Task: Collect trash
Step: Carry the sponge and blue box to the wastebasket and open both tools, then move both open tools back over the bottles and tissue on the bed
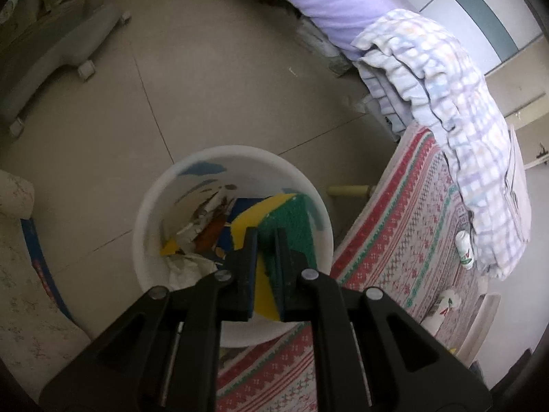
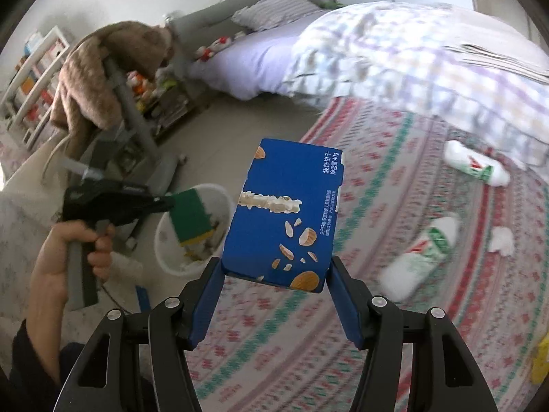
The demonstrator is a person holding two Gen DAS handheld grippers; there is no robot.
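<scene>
In the right wrist view, a bare hand (image 2: 73,250) sits at 9 o'clock. It grips the handle of the left gripper (image 2: 168,203), which points sideways toward 3 o'clock. The wrist bends up from a dark sleeve at 7 o'clock. The left gripper's fingers are squeezed tight on a sponge (image 2: 192,216) that is green on one side and yellow on the other. The sponge hangs right over the white bucket (image 2: 164,261) on the floor.

In the left wrist view the bucket (image 1: 147,226) sits in the middle, with scraps of paper and wrappers inside, beside the patterned bed cover (image 1: 405,240) at 4 o'clock.

The right gripper (image 2: 274,271) points up from 6 o'clock. Its blue fingers are fairly wide apart and press both sides of a blue snack box (image 2: 284,213), held above the bed cover (image 2: 377,326).

Two white and green bottles (image 2: 420,254) lie on the cover at 3 o'clock
</scene>
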